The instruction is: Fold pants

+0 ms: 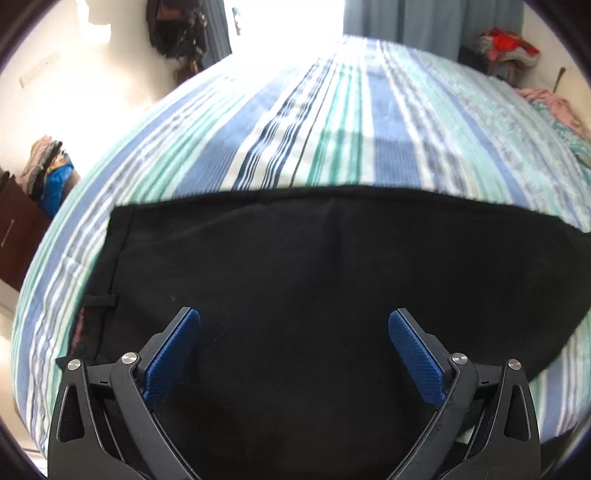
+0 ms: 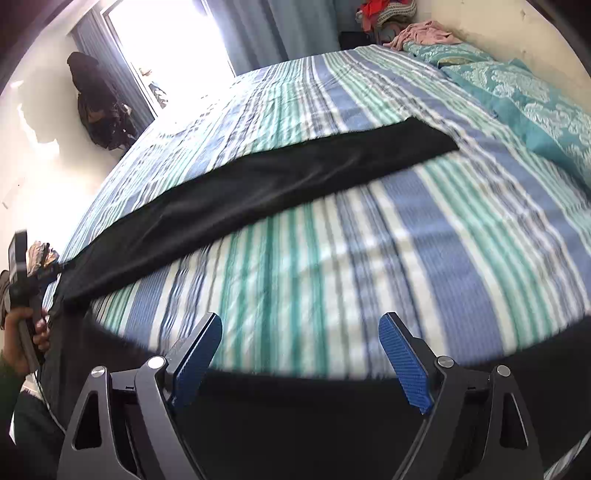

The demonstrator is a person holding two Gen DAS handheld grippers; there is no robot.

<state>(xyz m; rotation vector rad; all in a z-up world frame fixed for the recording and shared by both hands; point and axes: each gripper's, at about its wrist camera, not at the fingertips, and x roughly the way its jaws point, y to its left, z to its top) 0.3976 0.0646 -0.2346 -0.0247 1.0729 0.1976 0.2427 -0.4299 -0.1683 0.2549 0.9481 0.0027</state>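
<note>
Black pants lie spread on the striped bed. In the left wrist view the waistband end, with a belt loop, fills the lower half. My left gripper is open over this black fabric and holds nothing. In the right wrist view one pant leg stretches diagonally across the bed toward the upper right, and more black fabric lies along the near edge under my right gripper, which is open and empty. The left gripper, held in a hand, shows at the far left by the pants' end.
The bed has a blue, green and white striped sheet. A teal patterned pillow and pink cloth lie at the far right. Clothes piles and a dark hanging bag stand by the walls and bright window.
</note>
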